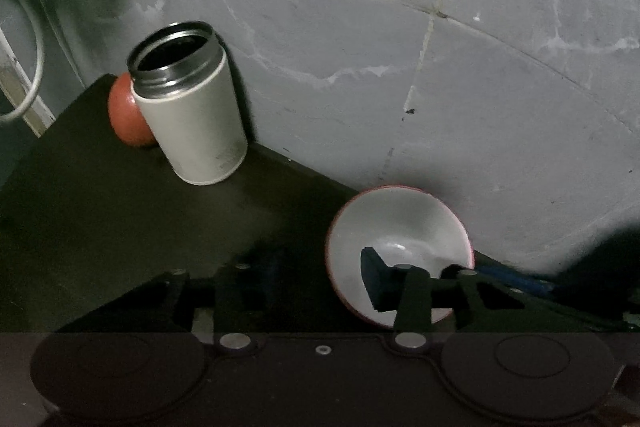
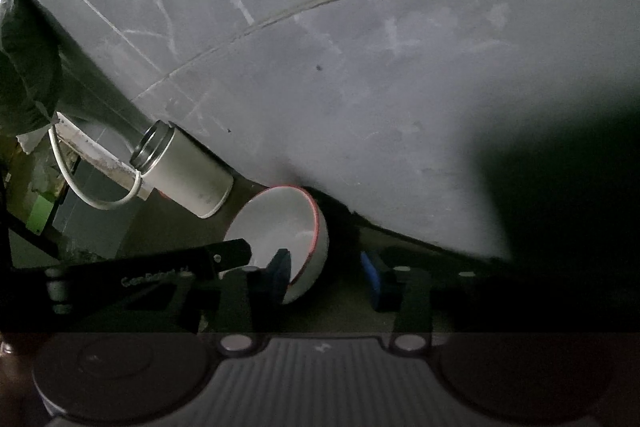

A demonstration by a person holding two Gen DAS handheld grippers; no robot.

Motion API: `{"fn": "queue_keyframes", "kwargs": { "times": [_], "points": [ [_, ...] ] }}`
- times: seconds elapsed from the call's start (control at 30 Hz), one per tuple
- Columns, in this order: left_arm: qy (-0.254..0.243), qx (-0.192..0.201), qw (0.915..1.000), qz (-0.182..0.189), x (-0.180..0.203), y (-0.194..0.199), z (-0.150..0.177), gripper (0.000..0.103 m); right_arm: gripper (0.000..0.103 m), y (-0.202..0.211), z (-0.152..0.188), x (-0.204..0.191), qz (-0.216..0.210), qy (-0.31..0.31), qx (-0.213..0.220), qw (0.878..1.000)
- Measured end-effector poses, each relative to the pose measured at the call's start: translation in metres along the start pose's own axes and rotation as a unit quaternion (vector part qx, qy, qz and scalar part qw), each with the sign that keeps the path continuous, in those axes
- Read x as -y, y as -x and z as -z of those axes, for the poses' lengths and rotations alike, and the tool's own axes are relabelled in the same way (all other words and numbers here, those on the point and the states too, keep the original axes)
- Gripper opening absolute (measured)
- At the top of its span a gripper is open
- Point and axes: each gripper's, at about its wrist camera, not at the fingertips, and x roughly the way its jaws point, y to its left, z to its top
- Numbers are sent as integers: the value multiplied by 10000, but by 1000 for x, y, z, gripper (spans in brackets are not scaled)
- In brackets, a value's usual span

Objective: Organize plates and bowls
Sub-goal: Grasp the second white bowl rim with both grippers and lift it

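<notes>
Although no plates showed, the task looked barely begun: the right gripper (image 2: 330,275) stood open with one finger inside the white bowl (image 2: 280,227), near the wall. The left gripper (image 1: 320,279) was open too, the bowl before its right finger.

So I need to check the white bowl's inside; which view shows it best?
The left wrist view: it looks down into the white bowl, showing its whole red rim and base. The right wrist view shows the bowl more side-on, partly hidden behind gripper fingers.
</notes>
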Motion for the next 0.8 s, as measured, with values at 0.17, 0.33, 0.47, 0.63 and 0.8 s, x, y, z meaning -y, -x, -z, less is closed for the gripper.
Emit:
{"fn": "queue_keyframes", "kwargs": {
  "times": [0.17,0.33,0.47,0.63,0.8],
  "points": [
    [166,-71,9998,129,-1,-3,0,26,29,-4,-1,-2,-42,25,-26,10000],
    [311,-98,9989,332,-4,-8,4,25,27,-9,-2,-3,-78,58,-83,9999],
    [431,-88,9985,311,-8,-10,8,14,27,-12,-4,-5,-66,172,-119,9998],
    [648,-64,9974,308,-11,-4,13,10,22,-19,-5,-13,-77,255,-139,9995],
    [737,83,9968,283,-11,7,20,9,22,-19,-5,-20,-85,477,-265,9985]
  ]
}}
